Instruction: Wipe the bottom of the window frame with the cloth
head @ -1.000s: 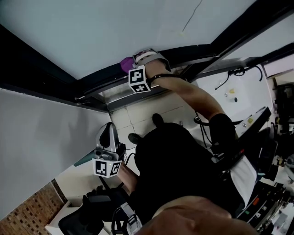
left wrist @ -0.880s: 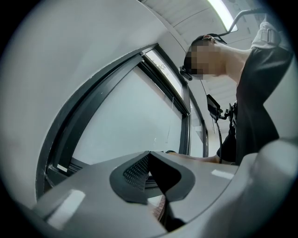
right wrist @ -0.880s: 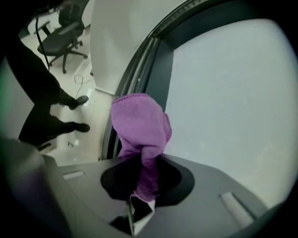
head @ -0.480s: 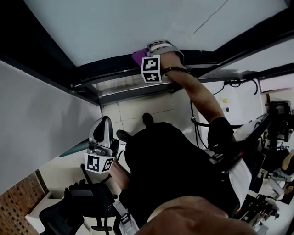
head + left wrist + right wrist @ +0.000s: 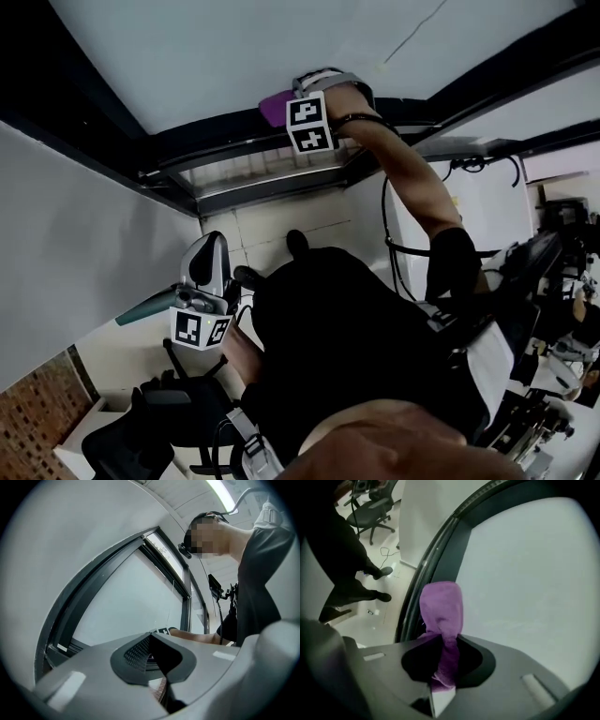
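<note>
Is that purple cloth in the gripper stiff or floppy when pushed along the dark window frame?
Probably floppy: the purple cloth squeezes to a narrow neck where the right gripper pinches it, then bulges beyond. Likely light, since that small pinch carries all of it. Pushed along the dark window frame, it would probably fold and drag rather than slide stiffly.

Black office chair [image 5: 141, 433], tiled floor [image 5: 274, 228]
</note>
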Demonstrator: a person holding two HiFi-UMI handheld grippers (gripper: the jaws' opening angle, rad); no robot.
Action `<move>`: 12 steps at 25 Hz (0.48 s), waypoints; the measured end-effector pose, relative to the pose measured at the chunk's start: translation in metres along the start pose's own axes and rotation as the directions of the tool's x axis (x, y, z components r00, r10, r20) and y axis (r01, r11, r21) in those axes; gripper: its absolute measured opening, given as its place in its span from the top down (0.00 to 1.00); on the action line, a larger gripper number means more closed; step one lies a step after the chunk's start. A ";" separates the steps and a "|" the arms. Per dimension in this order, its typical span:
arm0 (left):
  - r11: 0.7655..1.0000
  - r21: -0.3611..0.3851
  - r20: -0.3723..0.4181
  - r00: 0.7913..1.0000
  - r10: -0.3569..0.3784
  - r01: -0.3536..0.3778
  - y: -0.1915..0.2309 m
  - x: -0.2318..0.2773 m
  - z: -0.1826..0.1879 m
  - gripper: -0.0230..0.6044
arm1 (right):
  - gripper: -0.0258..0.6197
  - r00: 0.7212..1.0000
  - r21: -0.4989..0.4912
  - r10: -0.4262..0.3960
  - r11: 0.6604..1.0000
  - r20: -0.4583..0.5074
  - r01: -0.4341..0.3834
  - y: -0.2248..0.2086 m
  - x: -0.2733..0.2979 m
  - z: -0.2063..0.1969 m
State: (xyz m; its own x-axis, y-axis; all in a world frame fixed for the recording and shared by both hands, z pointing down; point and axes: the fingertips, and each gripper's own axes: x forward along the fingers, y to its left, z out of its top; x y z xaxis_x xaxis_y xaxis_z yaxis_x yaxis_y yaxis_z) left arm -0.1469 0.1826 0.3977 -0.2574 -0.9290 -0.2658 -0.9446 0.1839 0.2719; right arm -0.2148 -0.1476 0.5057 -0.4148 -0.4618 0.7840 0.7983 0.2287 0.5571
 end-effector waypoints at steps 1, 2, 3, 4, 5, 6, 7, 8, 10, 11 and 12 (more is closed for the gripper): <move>1.000 0.001 0.000 1.000 -0.003 0.003 0.000 0.000 0.000 0.96 | 0.86 1.000 -0.027 0.003 1.000 -0.014 -0.003 0.005 0.007 0.001; 1.000 0.002 0.000 1.000 -0.004 0.004 0.000 -0.001 0.000 0.96 | 0.86 1.000 -0.040 0.001 0.999 -0.021 -0.002 0.009 0.011 0.001; 1.000 0.002 0.000 1.000 -0.004 0.004 0.001 -0.001 0.000 0.96 | 0.86 1.000 -0.042 -0.003 0.999 -0.023 0.002 0.011 0.013 0.000; 1.000 0.003 0.000 1.000 -0.003 0.003 0.001 -0.001 0.001 0.96 | 0.87 1.000 -0.037 -0.006 0.999 -0.022 0.005 0.012 0.012 -0.002; 1.000 0.002 -0.001 1.000 -0.003 0.003 0.001 -0.002 0.001 0.96 | 0.87 1.000 -0.033 -0.004 0.999 -0.021 0.004 0.012 0.010 -0.003; 1.000 0.000 -0.002 1.000 -0.003 0.003 0.001 -0.002 0.001 0.96 | 0.87 1.000 -0.036 -0.001 0.999 -0.020 0.000 0.014 0.007 -0.004; 1.000 -0.002 -0.004 1.000 -0.003 0.003 0.000 -0.003 0.000 0.96 | 0.87 1.000 -0.046 0.003 0.999 -0.023 -0.004 0.017 0.004 -0.004; 1.000 -0.004 -0.006 1.000 -0.002 0.002 0.000 -0.004 0.000 0.96 | 0.87 1.000 -0.064 0.006 0.998 -0.028 -0.008 0.020 0.000 -0.003; 1.000 -0.007 -0.010 1.000 -0.002 0.002 0.000 -0.004 -0.001 0.96 | 0.87 0.999 -0.112 0.008 0.994 -0.037 -0.012 0.029 -0.009 -0.002; 1.000 -0.007 -0.012 1.000 -0.003 0.003 0.000 -0.003 -0.002 0.96 | 0.87 0.999 -0.139 0.008 0.990 -0.040 -0.014 0.036 -0.015 -0.001; 1.000 -0.008 -0.013 1.000 -0.005 0.005 0.001 -0.002 -0.002 0.96 | 0.87 0.999 -0.170 0.008 0.985 -0.040 -0.014 0.044 -0.022 0.001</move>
State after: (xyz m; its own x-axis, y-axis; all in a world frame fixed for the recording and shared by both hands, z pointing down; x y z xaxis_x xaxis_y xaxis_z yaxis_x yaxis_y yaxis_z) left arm -0.1468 0.1838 0.4007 -0.2498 -0.9341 -0.2551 -0.9442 0.1767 0.2779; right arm -0.1711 -0.1263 0.5135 -0.3907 -0.4943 0.7765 0.8669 0.0861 0.4910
